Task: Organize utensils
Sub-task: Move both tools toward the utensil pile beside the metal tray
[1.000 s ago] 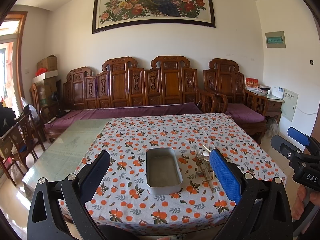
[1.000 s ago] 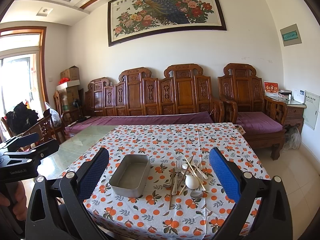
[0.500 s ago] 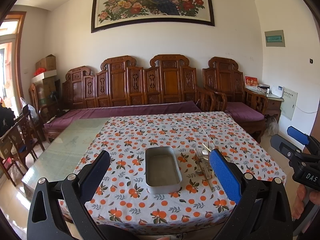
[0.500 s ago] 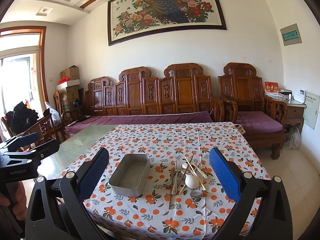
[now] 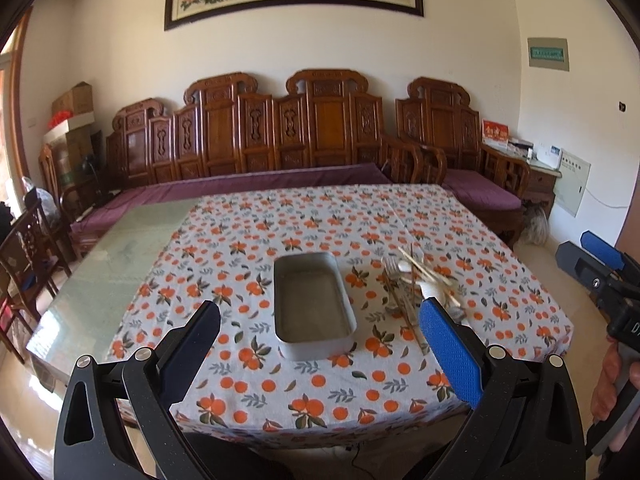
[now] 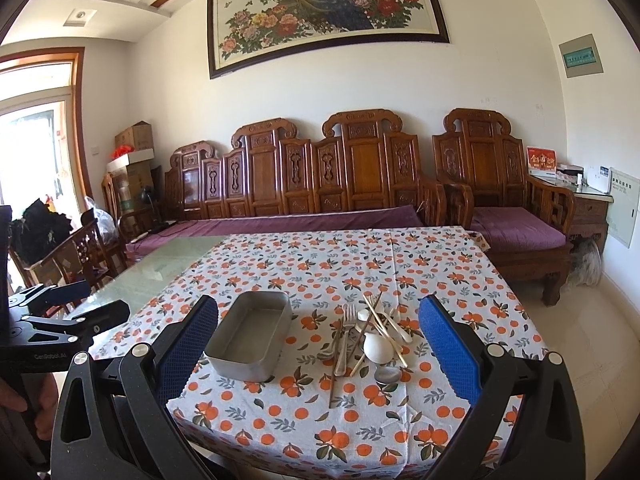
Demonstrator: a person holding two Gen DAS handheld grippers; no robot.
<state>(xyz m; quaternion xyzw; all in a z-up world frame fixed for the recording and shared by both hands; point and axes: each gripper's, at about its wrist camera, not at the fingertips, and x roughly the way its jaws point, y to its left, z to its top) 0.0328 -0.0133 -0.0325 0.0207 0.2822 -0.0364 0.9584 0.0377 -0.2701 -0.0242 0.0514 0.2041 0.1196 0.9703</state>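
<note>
A grey metal tray (image 5: 314,304) (image 6: 252,334) lies empty on the orange-patterned tablecloth (image 5: 320,224) (image 6: 320,264). Right of it sits a heap of utensils (image 5: 416,284) (image 6: 366,334): a fork, spoons, a white ceramic spoon and chopsticks, tangled together. My left gripper (image 5: 320,346) hangs open above the table's near edge, in front of the tray. My right gripper (image 6: 318,344) is open too, in front of the tray and the heap, holding nothing. Each gripper shows at the edge of the other's view, held by a hand.
A bare glass tabletop (image 5: 116,256) extends left of the cloth. A carved wooden bench with purple cushions (image 6: 304,184) runs behind the table, with an armchair (image 6: 508,200) at the right. Dark wooden chairs (image 5: 28,248) stand at the far left.
Both grippers have moved closer to the table and tilted down a little, so the tray and utensils look larger. Nothing on the table has moved.
</note>
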